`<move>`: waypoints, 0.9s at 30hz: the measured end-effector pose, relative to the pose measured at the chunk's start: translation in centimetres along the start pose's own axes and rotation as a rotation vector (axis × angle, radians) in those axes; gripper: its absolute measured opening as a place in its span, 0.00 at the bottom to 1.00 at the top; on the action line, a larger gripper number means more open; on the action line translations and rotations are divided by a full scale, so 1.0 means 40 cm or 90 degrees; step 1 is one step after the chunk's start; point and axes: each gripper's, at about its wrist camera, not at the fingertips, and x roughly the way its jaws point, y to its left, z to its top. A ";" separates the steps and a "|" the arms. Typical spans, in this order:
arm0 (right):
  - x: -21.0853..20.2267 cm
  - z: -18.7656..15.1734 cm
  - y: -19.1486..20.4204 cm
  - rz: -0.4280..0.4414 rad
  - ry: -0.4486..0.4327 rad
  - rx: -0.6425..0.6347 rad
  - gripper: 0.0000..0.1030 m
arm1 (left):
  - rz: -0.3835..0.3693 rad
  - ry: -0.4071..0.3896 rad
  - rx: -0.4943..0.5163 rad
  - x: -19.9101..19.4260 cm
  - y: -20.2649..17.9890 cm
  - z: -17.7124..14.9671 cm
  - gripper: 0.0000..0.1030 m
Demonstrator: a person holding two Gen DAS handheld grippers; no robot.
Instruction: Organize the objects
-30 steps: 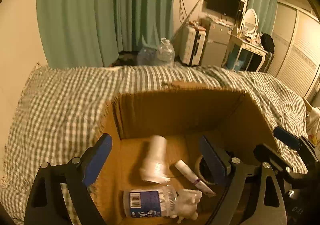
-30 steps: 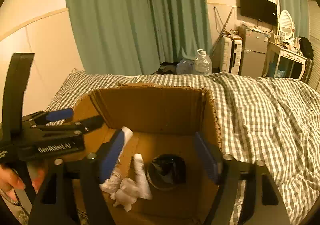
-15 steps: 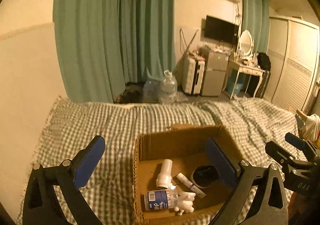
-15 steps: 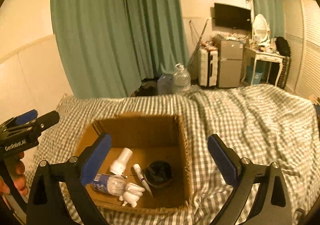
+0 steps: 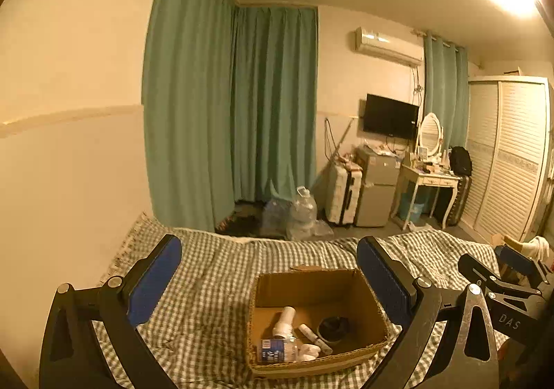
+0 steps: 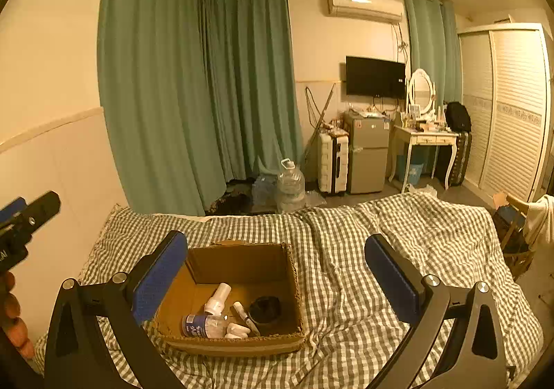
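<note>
An open cardboard box [image 5: 372, 306] [image 6: 292, 281] stands on the checked bedspread. It holds a white bottle [image 5: 284, 317] [image 6: 217, 298], a blue-labelled bottle [image 5: 275, 350] [image 6: 204, 325], a white figurine [image 5: 308, 351] [image 6: 237, 330], a thin tube [image 5: 314, 338] [image 6: 245, 314] and a black tape roll [image 5: 333, 327] [image 6: 265, 309]. My left gripper [image 5: 268, 280] is open and empty, high above and behind the box. My right gripper [image 6: 277, 276] is open and empty, also well above the box.
The checked bedspread [image 6: 398, 250] covers the bed around the box. Beyond the bed are green curtains [image 6: 207, 95], water jugs [image 6: 291, 186], a suitcase [image 6: 332, 162], a small fridge [image 6: 367, 150] and a dressing table [image 6: 424, 139]. A wall runs along the left.
Both grippers have pulled up and back from inside the box, so the box now looks small and far below. Both stay open. The items in the box have not moved.
</note>
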 end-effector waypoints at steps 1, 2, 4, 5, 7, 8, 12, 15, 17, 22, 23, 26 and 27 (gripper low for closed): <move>-0.014 -0.009 0.000 -0.004 -0.003 -0.003 1.00 | -0.005 -0.004 0.001 -0.010 0.002 -0.010 1.00; -0.023 -0.017 -0.002 -0.006 -0.006 -0.004 1.00 | -0.007 -0.008 0.002 -0.017 0.004 -0.023 1.00; -0.040 -0.049 -0.004 -0.003 -0.015 -0.011 1.00 | -0.022 -0.017 0.011 -0.025 0.007 -0.056 1.00; -0.042 -0.061 -0.004 -0.004 -0.015 -0.014 1.00 | -0.023 -0.022 0.017 -0.022 0.008 -0.080 1.00; -0.040 -0.098 -0.006 -0.008 -0.008 -0.024 1.00 | -0.016 -0.021 0.033 -0.006 0.007 -0.128 1.00; -0.036 -0.114 -0.007 -0.010 -0.004 -0.029 1.00 | -0.012 -0.017 0.040 0.008 0.005 -0.151 1.00; -0.009 -0.196 -0.009 -0.012 -0.009 -0.046 1.00 | -0.008 0.015 0.051 0.071 0.003 -0.240 1.00; 0.024 -0.248 -0.002 -0.011 0.015 -0.048 1.00 | -0.029 0.034 0.083 0.100 0.005 -0.324 1.00; 0.045 -0.292 0.006 -0.009 0.035 -0.052 1.00 | -0.007 0.034 0.094 0.114 0.012 -0.367 1.00; 0.079 -0.359 0.017 -0.006 0.062 -0.044 1.00 | -0.027 0.069 0.075 0.128 0.022 -0.437 1.00; 0.083 -0.370 0.017 -0.002 0.061 -0.040 1.00 | -0.033 0.075 0.079 0.132 0.019 -0.444 1.00; 0.084 -0.400 0.021 -0.004 0.049 -0.051 1.00 | -0.026 0.085 0.081 0.137 0.017 -0.455 1.00; 0.088 -0.411 0.022 -0.005 0.048 -0.056 1.00 | -0.025 0.088 0.076 0.139 0.017 -0.453 1.00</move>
